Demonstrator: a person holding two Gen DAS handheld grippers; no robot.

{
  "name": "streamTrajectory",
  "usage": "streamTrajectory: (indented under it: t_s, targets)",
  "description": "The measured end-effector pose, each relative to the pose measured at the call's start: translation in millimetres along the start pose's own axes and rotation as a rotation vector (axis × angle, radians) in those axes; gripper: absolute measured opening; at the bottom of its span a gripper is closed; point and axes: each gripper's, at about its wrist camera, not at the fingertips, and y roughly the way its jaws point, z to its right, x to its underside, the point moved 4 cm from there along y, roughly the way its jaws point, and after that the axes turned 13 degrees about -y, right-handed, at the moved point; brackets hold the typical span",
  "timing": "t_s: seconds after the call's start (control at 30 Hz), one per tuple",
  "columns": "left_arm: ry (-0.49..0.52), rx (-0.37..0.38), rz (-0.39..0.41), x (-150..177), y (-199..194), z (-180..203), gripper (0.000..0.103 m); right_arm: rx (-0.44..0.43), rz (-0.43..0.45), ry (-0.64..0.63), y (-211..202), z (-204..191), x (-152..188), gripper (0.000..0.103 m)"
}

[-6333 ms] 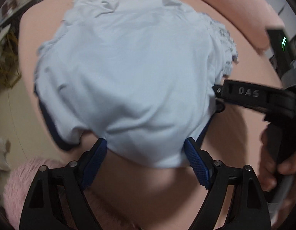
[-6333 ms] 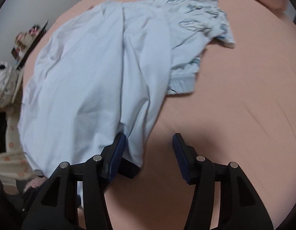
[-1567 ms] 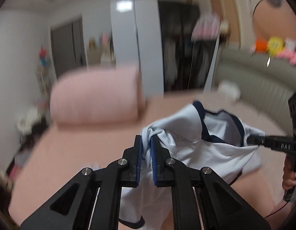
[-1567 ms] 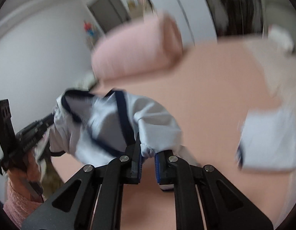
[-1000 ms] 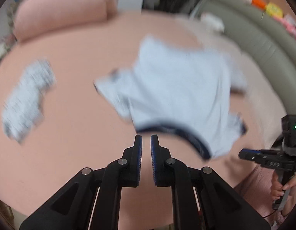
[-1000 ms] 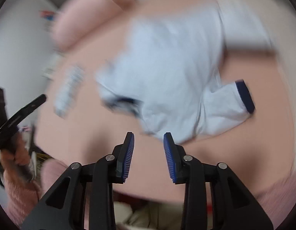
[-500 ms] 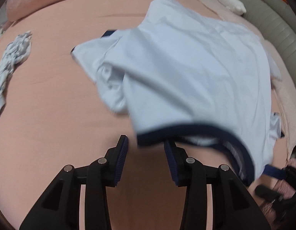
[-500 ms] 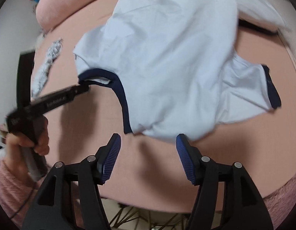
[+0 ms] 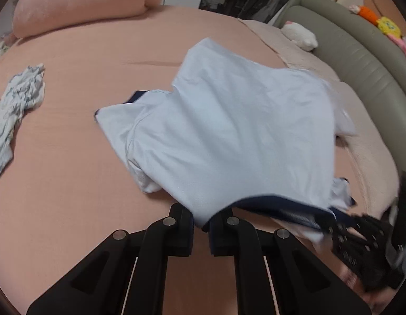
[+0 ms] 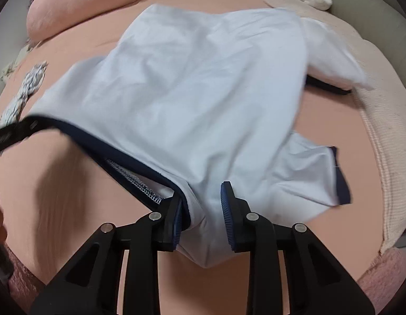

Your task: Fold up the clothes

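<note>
A pale blue T-shirt (image 9: 229, 131) (image 10: 189, 92) with a navy collar (image 10: 124, 149) and navy sleeve cuffs lies spread on the pink bed sheet (image 9: 58, 170), neck end nearest me. My left gripper (image 9: 201, 215) is shut on the shirt's near edge beside the collar; it shows as a blurred black finger in the right wrist view (image 10: 19, 128). My right gripper (image 10: 203, 199) is closing with the shoulder fabric beside the collar between its jaws; a gap still shows at the right pad. In the left wrist view the right gripper (image 9: 355, 225) is blurred.
A crumpled patterned garment (image 9: 16, 97) (image 10: 26, 89) lies on the left of the bed. A pink bolster pillow (image 9: 79, 0) sits at the back. A grey-green padded headboard (image 9: 360, 52), a white plush toy (image 9: 298, 35) and a beige blanket (image 10: 381, 105) line the right side.
The shirt came down from the air onto the bed. Both grippers opened, moved in on its collar edge and narrowed; the left has shut on the fabric.
</note>
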Motion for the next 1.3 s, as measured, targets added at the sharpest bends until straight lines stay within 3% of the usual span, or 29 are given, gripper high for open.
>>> streamTrajectory:
  t_s: [0.37, 0.5, 0.63, 0.73, 0.83, 0.9, 1.0, 1.07, 1.1, 1.17, 1.2, 1.27, 1.3]
  targets:
    - [-0.068, 0.12, -0.121, 99.5, -25.8, 9.8, 0.009, 0.066, 0.133, 0.046, -74.1, 32.2, 57.8, 0.026]
    - [-0.015, 0.079, -0.136, 132.9, -14.1, 17.5, 0.016, 0.054, 0.098, 0.068, -63.1, 26.2, 67.9, 0.027]
    - [0.03, 0.05, -0.072, 130.5, -19.1, 28.2, 0.035, 0.04, 0.047, 0.071, -39.2, 29.8, 71.8, 0.027]
    - [-0.013, 0.025, -0.037, 122.2, -16.3, 24.2, 0.035, 0.074, 0.077, 0.093, -40.8, 38.5, 75.8, 0.038]
    - [-0.111, 0.073, -0.019, 112.4, -23.6, 9.5, 0.035, 0.078, 0.109, 0.12, -53.3, 43.3, 78.8, 0.039]
    - [-0.122, 0.101, 0.018, 108.5, -28.5, 14.6, 0.035, 0.074, 0.132, 0.113, -57.3, 42.6, 78.8, 0.04]
    - [-0.065, 0.005, 0.0, 112.4, -11.5, 23.0, 0.035, 0.054, 0.149, 0.072, -58.2, 33.7, 81.4, 0.042]
    - [-0.072, -0.034, -0.065, 117.5, 3.3, 14.5, 0.035, 0.054, 0.111, 0.044, -47.8, 24.2, 85.8, 0.042]
    - [-0.108, 0.006, -0.076, 116.0, 4.7, 13.2, 0.035, 0.063, 0.079, 0.038, -38.6, 22.5, 87.8, 0.042]
    - [-0.197, 0.138, -0.039, 105.5, -7.0, 13.2, 0.035, 0.079, 0.037, 0.051, -28.0, 23.7, 91.9, 0.042]
    - [-0.222, 0.169, -0.001, 98.3, -16.1, 14.2, 0.035, 0.083, 0.037, 0.069, -27.4, 26.5, 93.5, 0.042]
    - [-0.177, 0.066, 0.018, 90.3, -14.9, 17.5, 0.038, 0.102, 0.082, 0.1, -36.6, 32.5, 92.8, 0.044]
    - [-0.119, -0.044, -0.017, 90.5, -2.8, 18.6, 0.038, 0.115, 0.107, 0.107, -41.7, 34.8, 91.2, 0.053]
